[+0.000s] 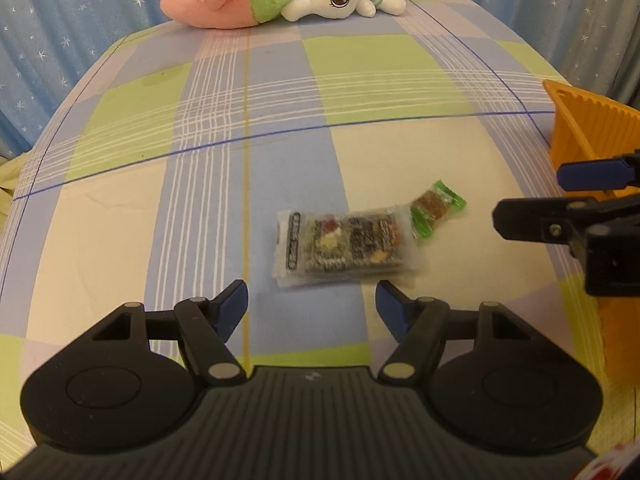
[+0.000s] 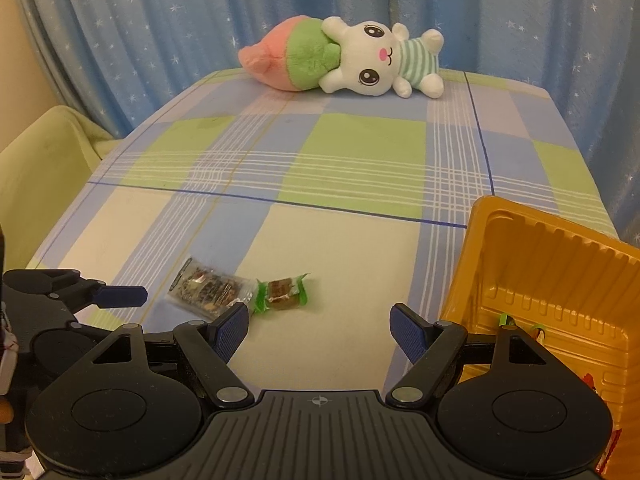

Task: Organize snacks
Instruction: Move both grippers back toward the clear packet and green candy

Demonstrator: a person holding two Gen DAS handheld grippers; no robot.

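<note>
A clear packet of dark snack bars (image 1: 344, 250) (image 2: 208, 290) lies flat on the checked cloth. Touching its right end is a small brown sweet in a green wrapper (image 1: 434, 210) (image 2: 282, 294). My left gripper (image 1: 312, 306) hovers just short of the packet, open and empty. My right gripper (image 2: 318, 330) is open and empty too, with the sweet a little ahead and to its left. An orange plastic tray (image 2: 520, 240) (image 1: 592, 120) stands on the right, with a few wrapped snacks at its bottom.
A white rabbit plush (image 2: 376, 60) hugging a pink and green carrot (image 2: 280, 56) lies at the table's far edge. Blue starred curtains (image 2: 160, 20) hang behind. A pale green cushion (image 2: 36, 176) sits off the table's left side.
</note>
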